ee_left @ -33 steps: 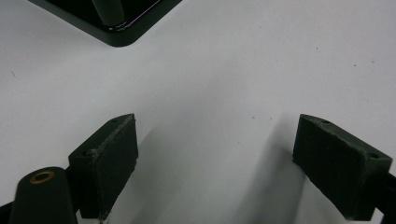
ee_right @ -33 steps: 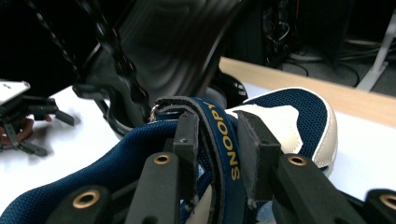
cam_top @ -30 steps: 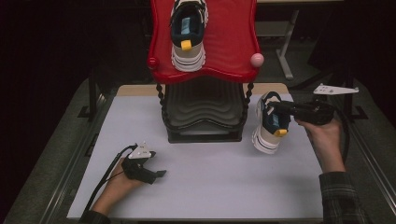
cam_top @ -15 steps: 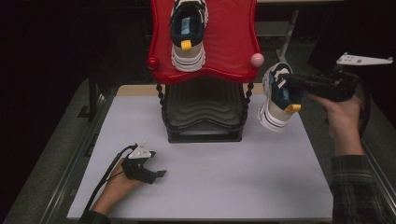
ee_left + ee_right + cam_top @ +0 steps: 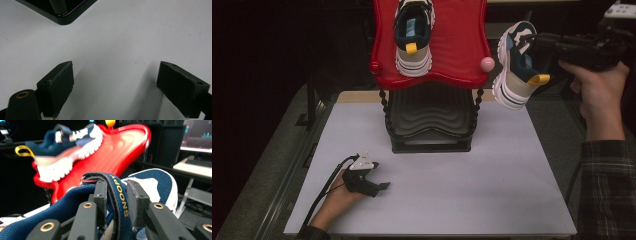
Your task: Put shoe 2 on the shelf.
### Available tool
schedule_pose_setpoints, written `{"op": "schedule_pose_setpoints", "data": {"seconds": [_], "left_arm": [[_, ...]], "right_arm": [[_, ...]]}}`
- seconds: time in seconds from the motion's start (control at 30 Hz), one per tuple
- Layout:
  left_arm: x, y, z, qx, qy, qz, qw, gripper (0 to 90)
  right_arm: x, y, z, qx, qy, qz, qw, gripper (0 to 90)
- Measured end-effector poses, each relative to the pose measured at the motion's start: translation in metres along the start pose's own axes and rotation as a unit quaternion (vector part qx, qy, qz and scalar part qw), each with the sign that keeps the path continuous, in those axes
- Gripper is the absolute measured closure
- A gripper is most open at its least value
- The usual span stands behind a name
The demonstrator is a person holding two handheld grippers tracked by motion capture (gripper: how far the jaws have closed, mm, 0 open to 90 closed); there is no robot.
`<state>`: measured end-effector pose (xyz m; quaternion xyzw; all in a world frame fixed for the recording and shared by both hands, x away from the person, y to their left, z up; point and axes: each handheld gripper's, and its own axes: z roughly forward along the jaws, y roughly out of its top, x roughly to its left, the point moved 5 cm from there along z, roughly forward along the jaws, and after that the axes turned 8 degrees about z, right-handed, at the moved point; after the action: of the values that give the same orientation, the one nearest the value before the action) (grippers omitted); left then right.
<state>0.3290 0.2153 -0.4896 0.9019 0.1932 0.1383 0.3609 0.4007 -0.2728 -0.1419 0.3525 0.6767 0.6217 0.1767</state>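
Observation:
A navy and white sneaker [image 5: 519, 65] with a yellow heel tab hangs in the air right of the red top shelf [image 5: 457, 55], held by my right gripper [image 5: 539, 39]. In the right gripper view the jaws are shut on the sneaker's navy strap [image 5: 117, 195] marked SNOOPY. A matching sneaker [image 5: 413, 35] [image 5: 65, 150] sits on the red shelf. My left gripper [image 5: 381, 186] rests low on the grey table top [image 5: 462, 175] at the front left, open, with nothing between its pads [image 5: 58, 85].
A black wavy lower shelf [image 5: 429, 117] stands under the red one, on beaded posts. A pink ball [image 5: 487, 64] caps the red shelf's right corner, close to the held sneaker. The rack's black base corner [image 5: 62, 15] lies ahead of the left gripper.
My right gripper has lifted the sneaker up from the table's right side to the height of the red shelf. The left gripper has stayed put.

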Motion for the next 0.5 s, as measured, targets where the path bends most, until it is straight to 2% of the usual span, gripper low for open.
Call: {"op": "schedule_pose_setpoints", "data": {"seconds": [0.27, 0.5], "left_arm": [[0.000, 0.000, 0.000, 0.000, 0.000, 0.000, 1.0000, 13.2], [0.000, 0.000, 0.000, 0.000, 0.001, 0.001, 1.0000, 13.2]], "right_arm": [[0.020, 0.037, 0.005, -0.021, 0.013, -0.022, 0.9994, 70.9], [0.036, 0.058, 0.028, -0.023, 0.023, -0.042, 0.9986, 71.5]]}}
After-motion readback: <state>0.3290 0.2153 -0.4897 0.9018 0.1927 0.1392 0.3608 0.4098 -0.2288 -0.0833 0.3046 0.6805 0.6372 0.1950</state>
